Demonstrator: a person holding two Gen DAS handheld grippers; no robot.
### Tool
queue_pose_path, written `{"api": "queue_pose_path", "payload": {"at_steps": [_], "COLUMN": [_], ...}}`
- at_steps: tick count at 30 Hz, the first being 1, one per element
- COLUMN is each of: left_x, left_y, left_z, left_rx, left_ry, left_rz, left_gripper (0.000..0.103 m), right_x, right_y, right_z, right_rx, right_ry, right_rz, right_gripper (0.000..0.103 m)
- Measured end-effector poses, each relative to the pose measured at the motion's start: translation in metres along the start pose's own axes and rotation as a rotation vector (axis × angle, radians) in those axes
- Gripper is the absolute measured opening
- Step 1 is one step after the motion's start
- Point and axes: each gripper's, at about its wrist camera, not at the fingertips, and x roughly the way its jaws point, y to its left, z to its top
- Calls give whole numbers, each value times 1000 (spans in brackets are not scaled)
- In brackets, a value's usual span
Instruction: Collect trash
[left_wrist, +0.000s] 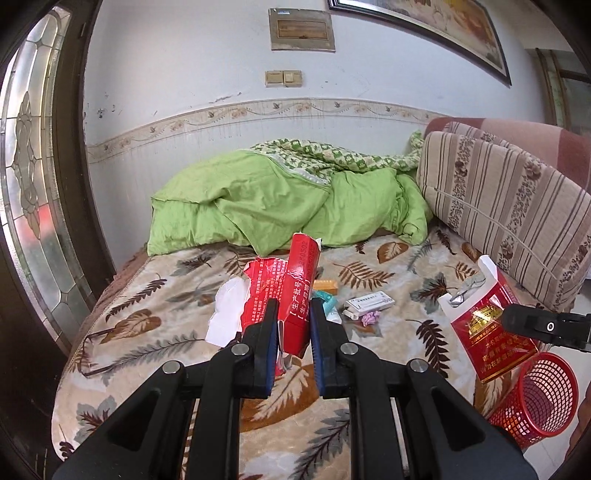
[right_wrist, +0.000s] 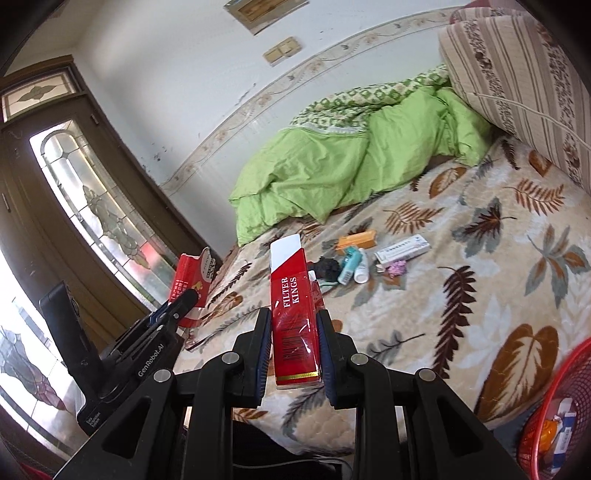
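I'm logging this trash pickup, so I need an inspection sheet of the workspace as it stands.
Surface: bed blanket with leaf print.
Job's things: torn red carton in left hand-held gripper; red cigarette pack in right hand-held gripper; red mesh basket at bed edge, some boxes inside.
Clutter: orange box, white box, small tubes, pink wad.
Grippers: both shut on loads.
Cables: nothing seen.
Surroundings: green quilt, striped cushion, glass door.
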Motion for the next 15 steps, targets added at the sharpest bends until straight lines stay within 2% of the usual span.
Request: {"api": "queue_pose_path", "payload": {"at_steps": [15], "left_x": [-19], "left_y": [15], "left_z": [6], "left_rx": [-28], "left_ry": [-45], "left_rz": [17], "left_gripper": [15], "right_x": [2], "right_y": [36], "right_z": [4], "right_rx": [-60], "right_ry": [3], "right_rz": [33], "right_gripper": [25]}}
